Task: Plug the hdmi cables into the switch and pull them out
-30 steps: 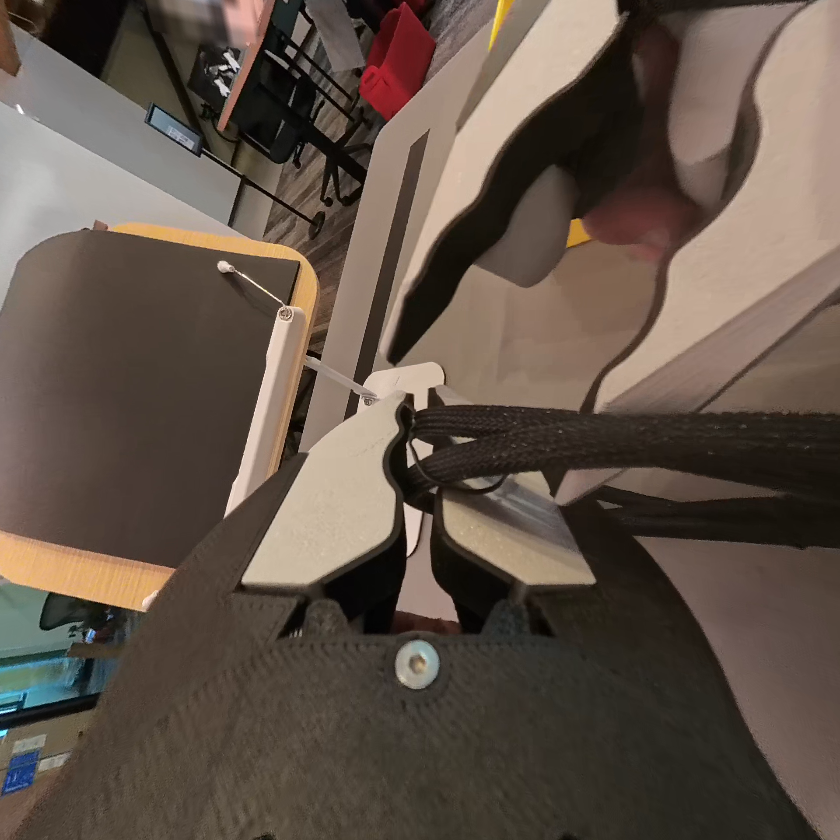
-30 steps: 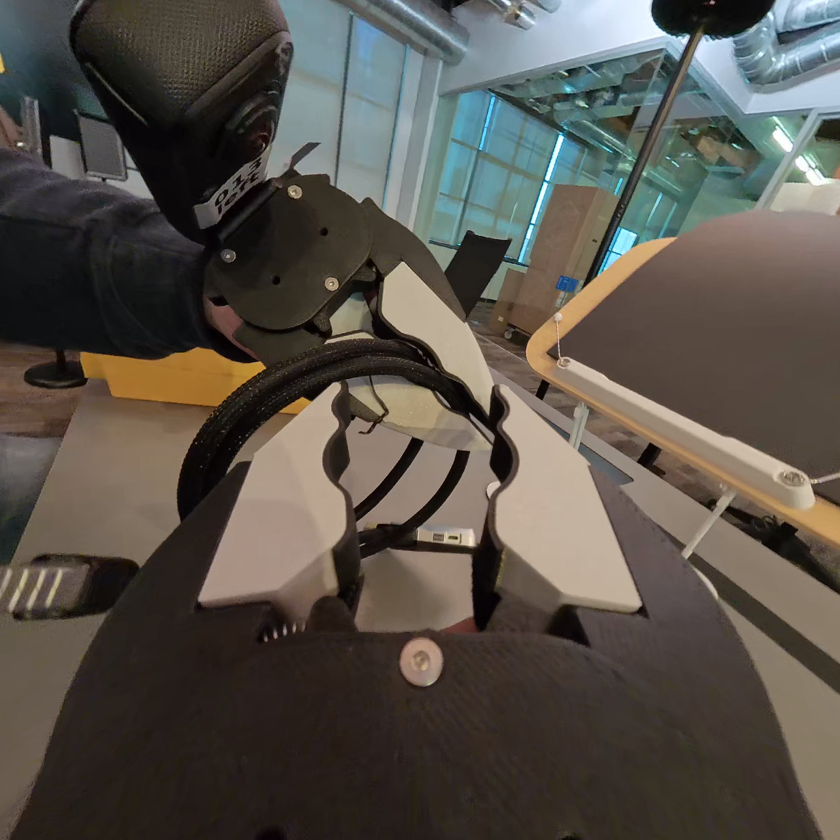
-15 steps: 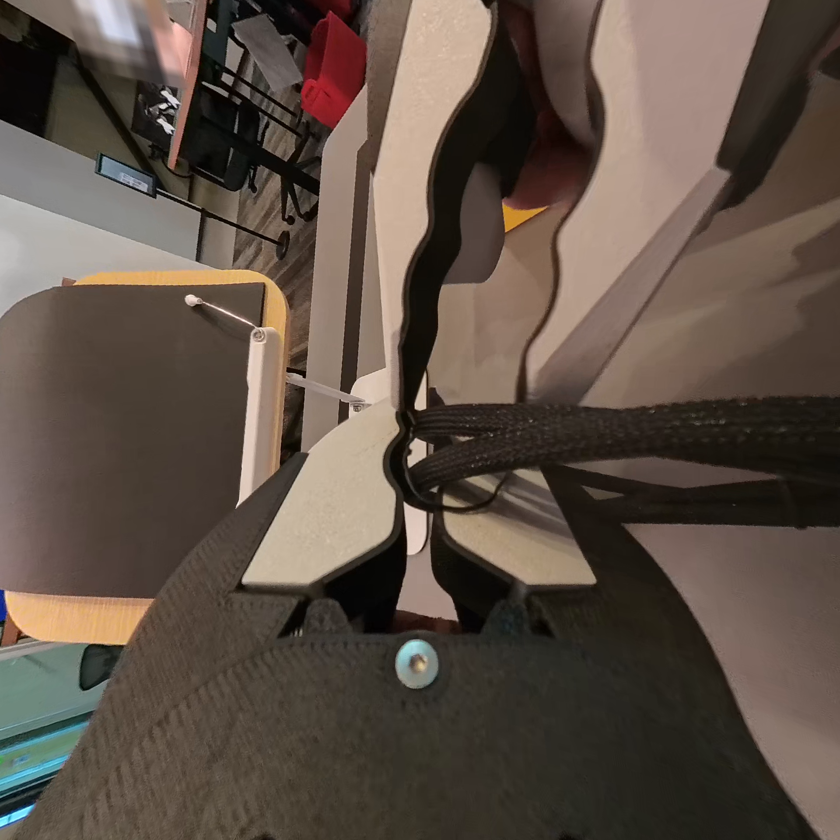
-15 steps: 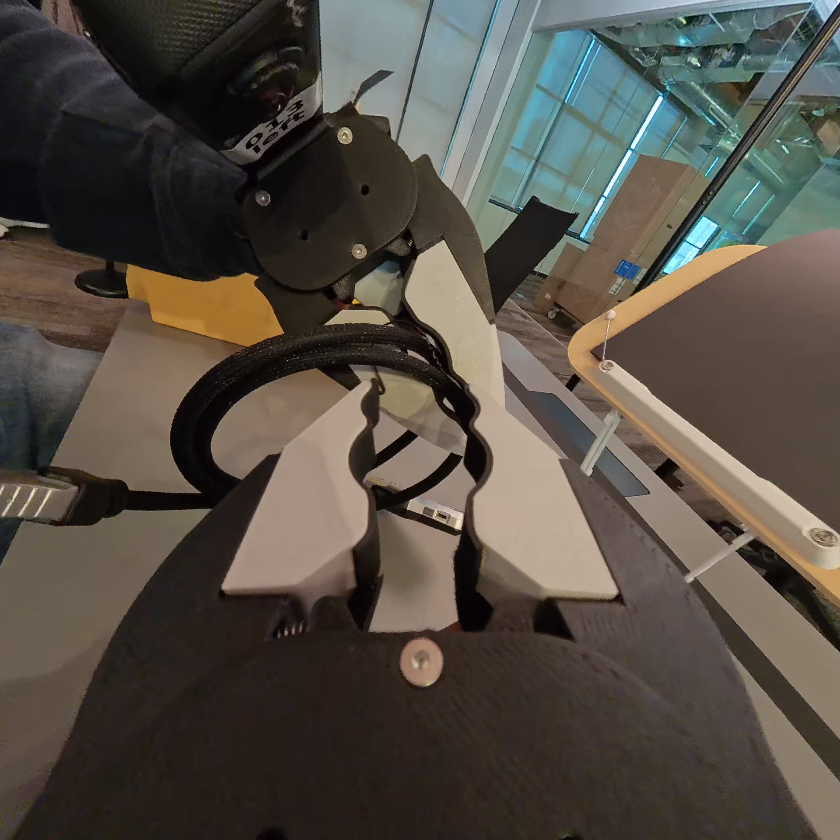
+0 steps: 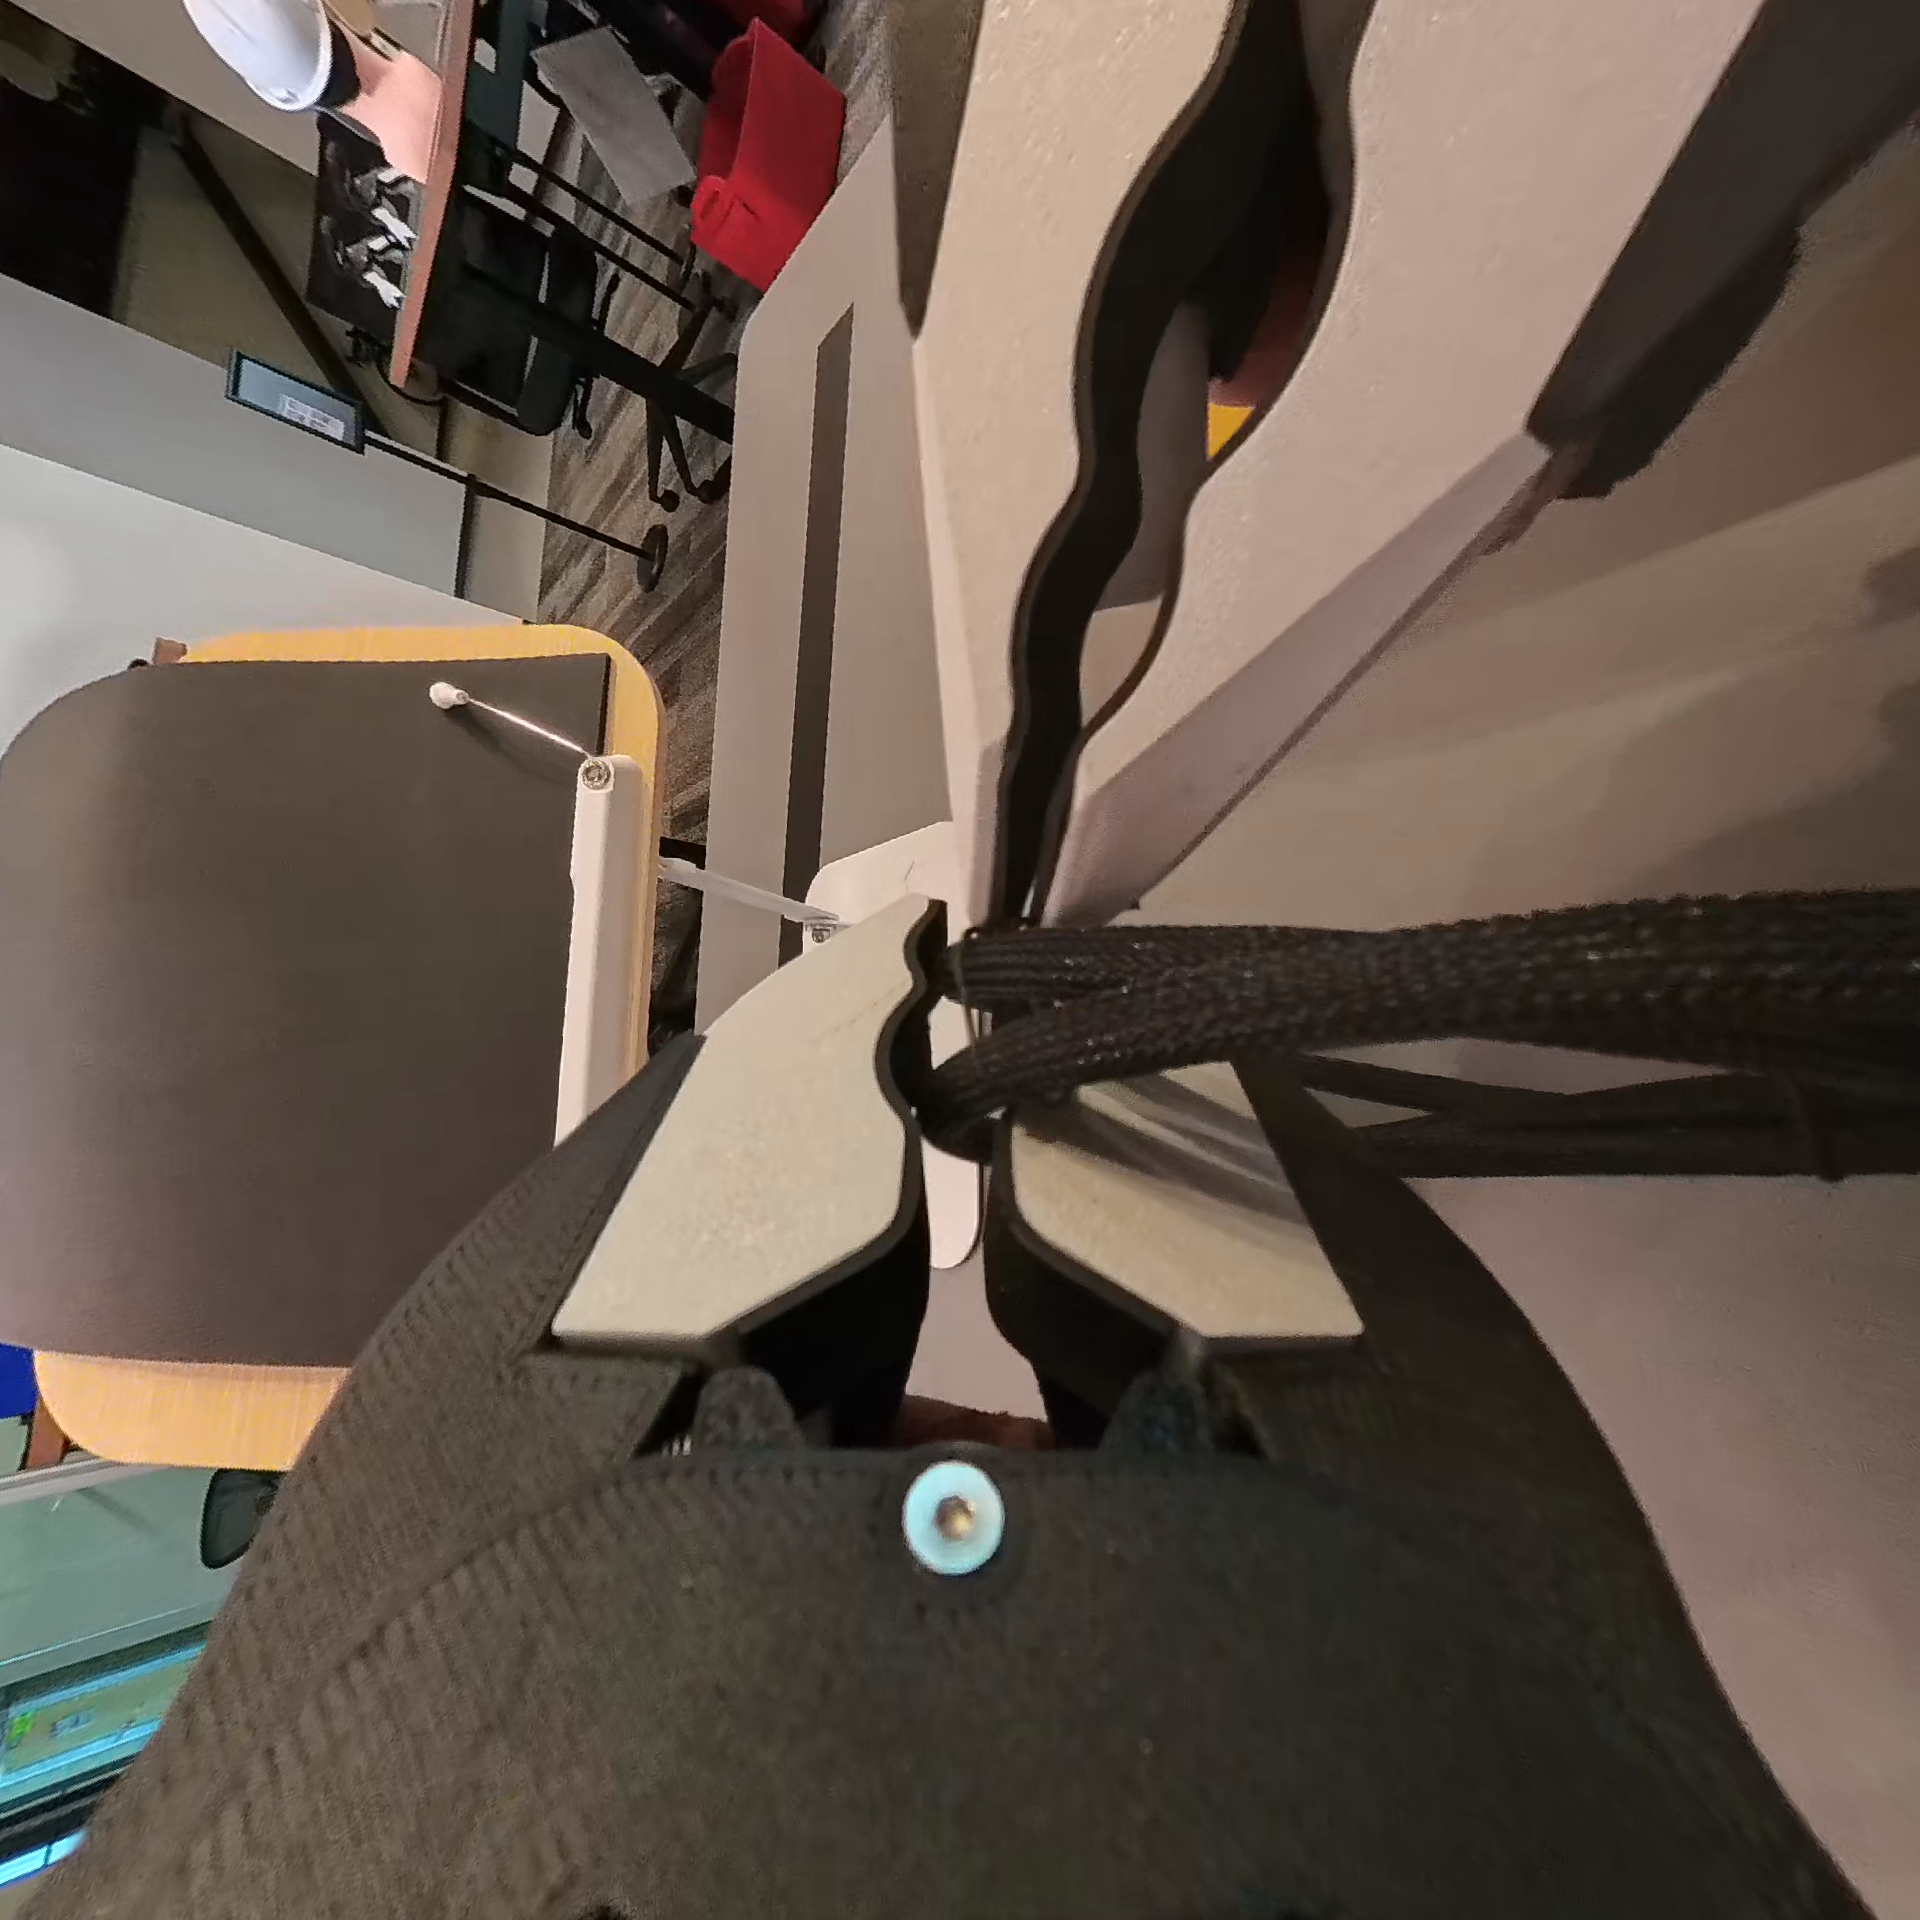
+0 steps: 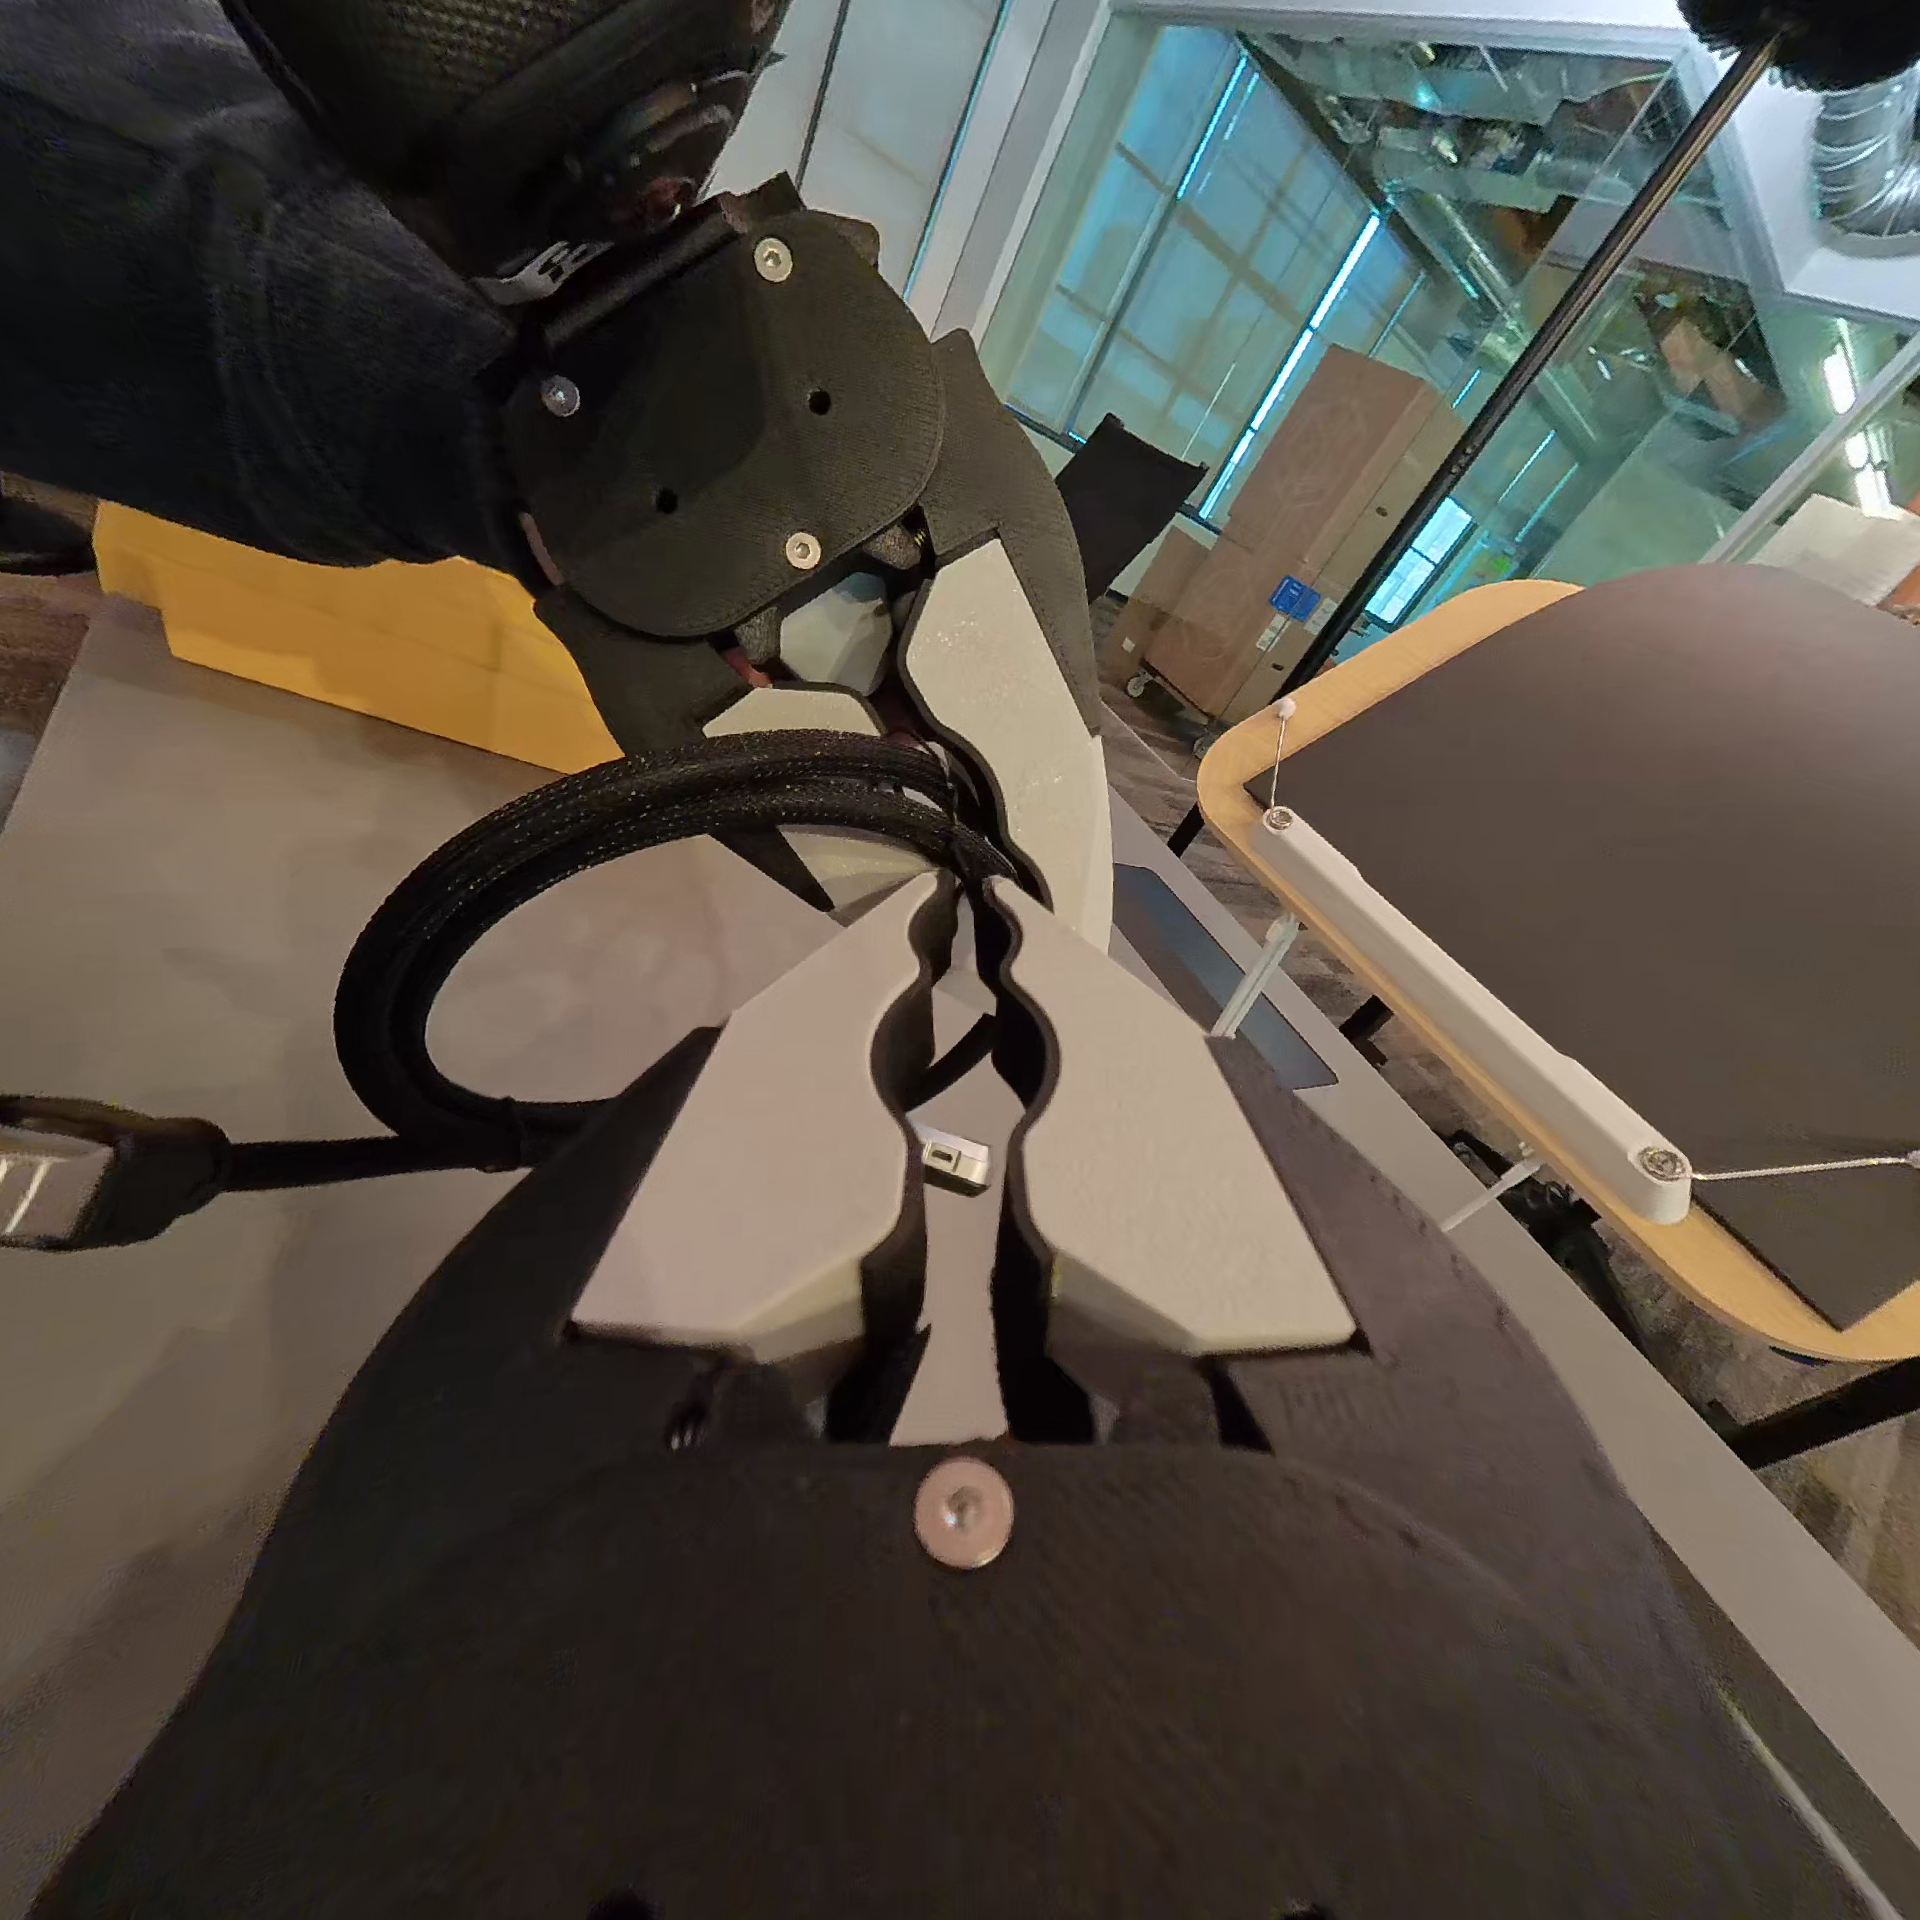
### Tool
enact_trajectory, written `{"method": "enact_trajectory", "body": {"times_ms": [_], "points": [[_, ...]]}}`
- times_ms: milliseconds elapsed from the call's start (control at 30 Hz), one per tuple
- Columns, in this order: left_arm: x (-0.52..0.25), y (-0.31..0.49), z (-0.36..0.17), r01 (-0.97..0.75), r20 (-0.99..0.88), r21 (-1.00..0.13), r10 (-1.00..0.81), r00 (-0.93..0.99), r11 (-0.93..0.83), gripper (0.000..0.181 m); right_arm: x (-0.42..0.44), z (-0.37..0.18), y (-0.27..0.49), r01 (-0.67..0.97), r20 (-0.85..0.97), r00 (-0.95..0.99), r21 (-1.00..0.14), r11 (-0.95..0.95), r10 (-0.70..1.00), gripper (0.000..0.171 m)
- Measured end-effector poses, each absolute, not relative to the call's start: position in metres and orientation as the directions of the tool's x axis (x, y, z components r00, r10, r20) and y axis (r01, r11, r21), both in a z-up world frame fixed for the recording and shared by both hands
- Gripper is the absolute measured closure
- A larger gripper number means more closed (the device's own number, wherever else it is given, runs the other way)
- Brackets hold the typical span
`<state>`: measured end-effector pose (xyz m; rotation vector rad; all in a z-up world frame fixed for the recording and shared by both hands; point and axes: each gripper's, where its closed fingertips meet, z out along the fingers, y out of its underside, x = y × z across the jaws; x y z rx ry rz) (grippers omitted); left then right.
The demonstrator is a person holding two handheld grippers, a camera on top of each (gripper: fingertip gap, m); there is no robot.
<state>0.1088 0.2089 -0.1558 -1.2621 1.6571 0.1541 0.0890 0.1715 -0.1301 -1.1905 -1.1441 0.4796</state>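
**Coiled cable pinched by two grippers above grey table**

Left gripper (image 5: 951, 1039): jaws drawn close around the braided black cable (image 5: 1299, 997), which passes between the tips and runs off to the right. Seen from the right wrist view, this gripper (image 6: 997, 862) comes in from upper left, held by a dark-sleeved arm (image 6: 208, 343), its tips on the top of the loop.

Right gripper (image 6: 982, 925): wavy jaws nearly together, tips at the same spot on the coil; a thin gap lower down. Whether they actually bite the cable cannot be told. In the left wrist view its pale fingers (image 5: 1247, 520) fill the upper right, tips meeting the bundle.

Cable: bundled in a round loop (image 6: 436, 935), lifted above the table (image 6: 208, 831). One silver plug (image 6: 956, 1162) shows through the right gripper's gap. A dark connector body (image 6: 62, 1169) lies at the far left on the table.

Switch: not identifiable in either view.

Surroundings: yellow box (image 6: 343, 644) behind the arm; wood-edged board with dark top (image 6: 1662, 883) to the right.
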Motion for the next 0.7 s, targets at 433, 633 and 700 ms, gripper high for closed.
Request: {"method": "enact_trajectory", "body": {"times_ms": [433,633,700], "points": [[0.113,0.203,-0.159,-0.765,-0.752,-0.457,-0.656,0.058,0.455,0.176,0.094,-0.133,0.165,0.242,0.356,0.414,-0.930,0.276,0.838,0.171],[0.111,0.209,-0.155,-0.769,-0.767,-0.467,-0.632,0.107,0.436,0.177,0.095,-0.133,0.156,0.181,0.259,0.399,-0.963,0.202,0.879,0.171],[0.110,0.209,-0.154,-0.769,-0.766,-0.469,-0.633,0.109,0.435,0.176,0.095,-0.138,0.156,0.167,0.219,0.397,-0.972,0.164,0.891,0.171]]}}
